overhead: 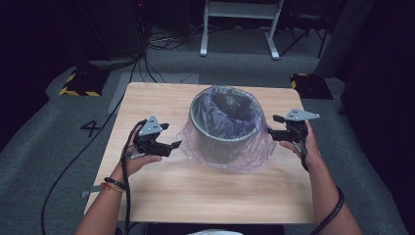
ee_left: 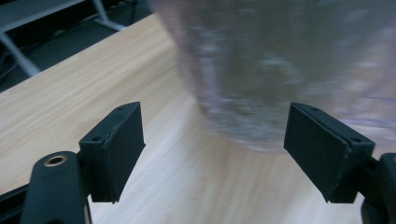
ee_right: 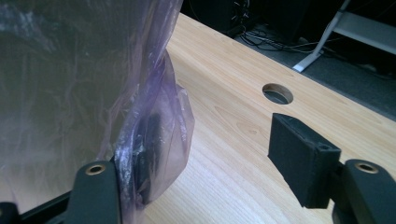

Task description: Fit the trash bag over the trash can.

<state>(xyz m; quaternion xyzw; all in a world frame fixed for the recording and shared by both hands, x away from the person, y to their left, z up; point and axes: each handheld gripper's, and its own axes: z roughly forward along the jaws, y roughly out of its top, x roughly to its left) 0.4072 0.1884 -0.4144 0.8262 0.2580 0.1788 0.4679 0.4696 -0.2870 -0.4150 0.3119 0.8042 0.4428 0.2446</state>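
So the grey bin (overhead: 224,128) sits on the wooden desk (overhead: 205,191) a bit toward the far edge, roughly centred between the left and right edges; it's lined with a thin purple bag (overhead: 230,159) that folds over the rim and hangs down the outside all the way to the desk top, bunching up along the near side.

Left gripper (overhead: 172,145) hangs just beside the bin's left wall, jaws spread wide with nothing between them; in the left gripper view you can see the blurry bag-covered bin (ee_left: 280,70) right ahead of the gap, and bare desk (ee_left: 93,93) under it.

Right gripper (overhead: 272,128) is on the opposite side, near the rim, also standing wide; in the right gripper view a fold of the bag (ee_right: 154,130) is draped over one jaw, the other jaw stands well apart over the desk; nothing is pinched. A round hole (ee_right: 278,93) in the desk shows past it.
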